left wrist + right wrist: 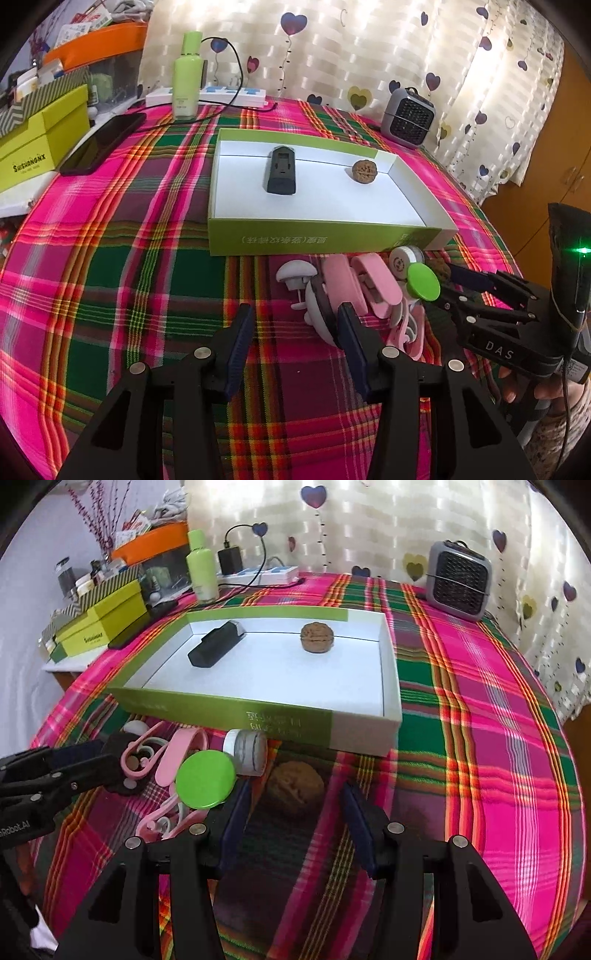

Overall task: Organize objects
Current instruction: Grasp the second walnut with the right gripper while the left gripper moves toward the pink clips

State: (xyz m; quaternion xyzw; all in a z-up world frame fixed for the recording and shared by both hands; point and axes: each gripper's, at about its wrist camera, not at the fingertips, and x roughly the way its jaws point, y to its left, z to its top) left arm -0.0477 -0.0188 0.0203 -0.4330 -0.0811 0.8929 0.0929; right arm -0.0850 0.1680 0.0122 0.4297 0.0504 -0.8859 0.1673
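Observation:
A green box (325,240) (221,709) with a white floor holds a black device (280,171) (216,644) and a walnut (364,170) (317,637). In front of it lies a pile: a white mushroom-shaped piece (295,271), pink clips (373,284) (181,753), a small white-lidded jar (404,260) (245,751) and a green disc (423,281) (205,779). A second walnut (295,786) rests on the cloth between the fingertips of my right gripper (294,794) (448,282), which is open and not touching it. My left gripper (295,314) (96,760) is open over bare cloth at the pile's left edge.
A plaid cloth covers the table. At the back stand a green bottle (188,77), a power strip (207,96) with a cable, and a small grey heater (408,112) (460,581). A dark phone (103,144) and yellow-green boxes (40,147) lie at the left. A curtain hangs behind.

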